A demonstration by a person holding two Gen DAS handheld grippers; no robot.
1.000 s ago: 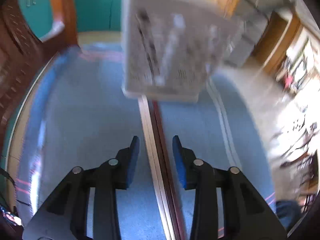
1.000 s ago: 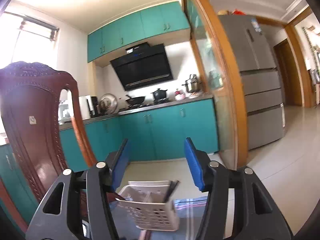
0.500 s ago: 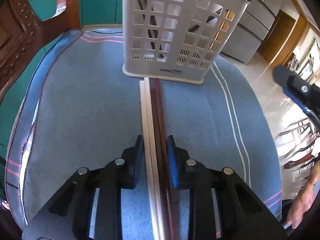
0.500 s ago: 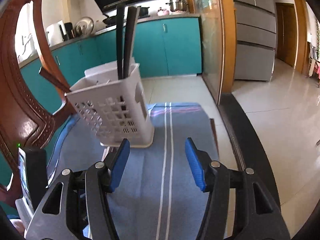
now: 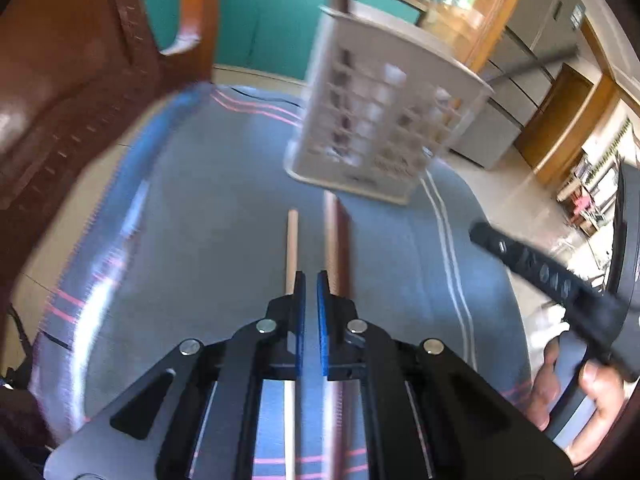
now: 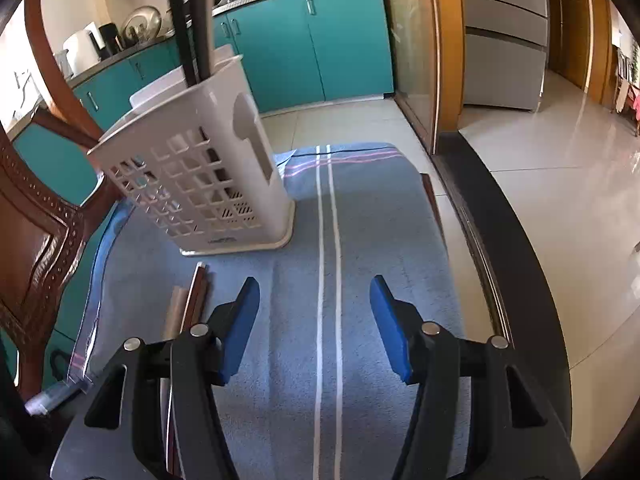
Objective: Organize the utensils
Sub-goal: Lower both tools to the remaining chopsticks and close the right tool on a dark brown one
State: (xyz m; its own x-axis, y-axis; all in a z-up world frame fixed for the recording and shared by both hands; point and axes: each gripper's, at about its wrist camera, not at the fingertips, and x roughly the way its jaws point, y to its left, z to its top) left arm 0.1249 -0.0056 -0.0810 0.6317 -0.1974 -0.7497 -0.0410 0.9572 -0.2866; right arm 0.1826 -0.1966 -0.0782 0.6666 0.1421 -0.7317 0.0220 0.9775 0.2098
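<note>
Left tool (image 5: 310, 280) clenched almost fully, jaws having just been closing, yet nothing sits between the blue pads: the pale chopstick (image 5: 291, 248) lies just outside the left pad and the dark reddish chopstick (image 5: 338, 240) just outside the right one, so this reads as a missed pinch, or a push that spread the pair apart. Both sticks lie flat on the blue striped cloth (image 5: 208, 240) that covers the surface, pointing lengthwise toward the white slotted utensil basket (image 5: 384, 128), which stands upright near the far edge of the surface; their far tips stop just short of its base. Likely laid that way so a stick can be lifted by its near end and tipped straight into the basket. Left view is motion-blurred, contact with either stick cannot be told. Right tool (image 6: 314, 316) released, jaws standing wide over bare cloth beside the two white stripes, holding nothing, well apart from the sticks, which show at its lower left. It seems parked in waiting while the left does the pick. A hand (image 5: 576, 392) grips its handle at the right edge of the left view. Basket already carries dark long utensils (image 6: 192, 20) standing upright in one compartment, so sorting is partly done. A carved wooden chair (image 6: 36, 220) stands against the left edge of the surface.
</note>
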